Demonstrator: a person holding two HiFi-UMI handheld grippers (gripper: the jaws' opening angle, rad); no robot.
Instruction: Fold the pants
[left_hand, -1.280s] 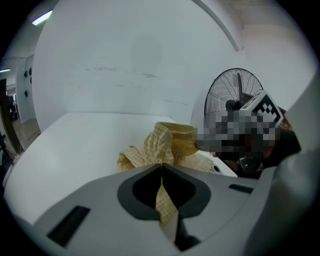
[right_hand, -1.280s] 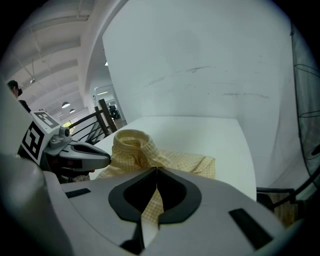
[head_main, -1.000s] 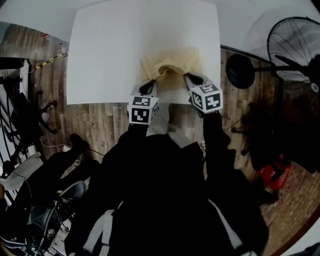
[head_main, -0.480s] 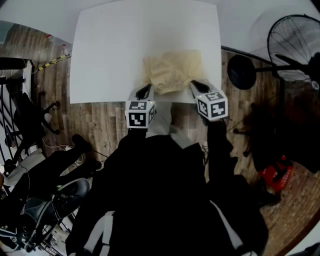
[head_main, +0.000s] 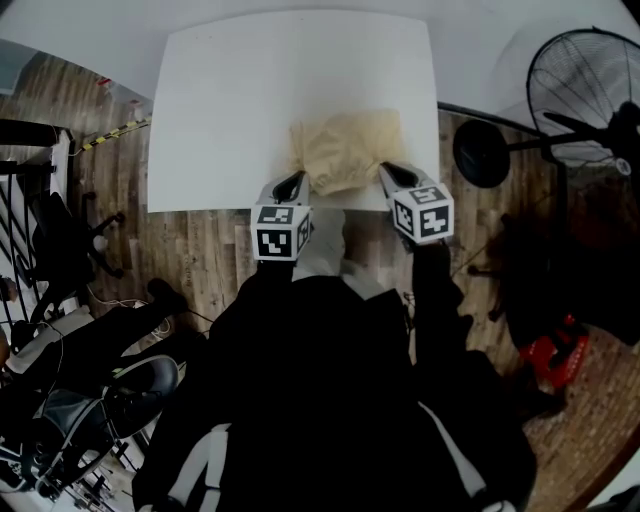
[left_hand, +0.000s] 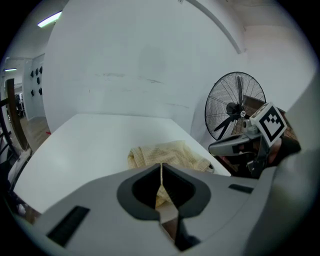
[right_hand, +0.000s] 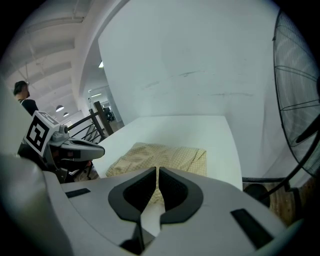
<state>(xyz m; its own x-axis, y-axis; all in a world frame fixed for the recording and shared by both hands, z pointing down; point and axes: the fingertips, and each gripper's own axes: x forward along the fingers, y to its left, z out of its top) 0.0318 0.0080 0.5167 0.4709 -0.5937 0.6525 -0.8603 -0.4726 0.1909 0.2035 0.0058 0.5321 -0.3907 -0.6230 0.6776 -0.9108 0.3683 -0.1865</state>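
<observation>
The pants (head_main: 345, 150) sit folded in a pale yellow bundle at the near edge of the white table (head_main: 250, 100), with the left gripper (head_main: 294, 180) pinched closed and empty just left of them, and the right gripper (head_main: 387, 169) down to a thin slit just right.

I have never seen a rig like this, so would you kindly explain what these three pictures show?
A person holds a tool in each hand; each ends in tongs and carries a cube with square markers. The overhead picture comes from a camera on the person's head, looking down. The other two come from cameras riding on the left tongs and the right tongs. On the white table lie loosely folded yellowish pants. Both tongs are closed near the pants' front edge, apparently gripping nothing.
</observation>
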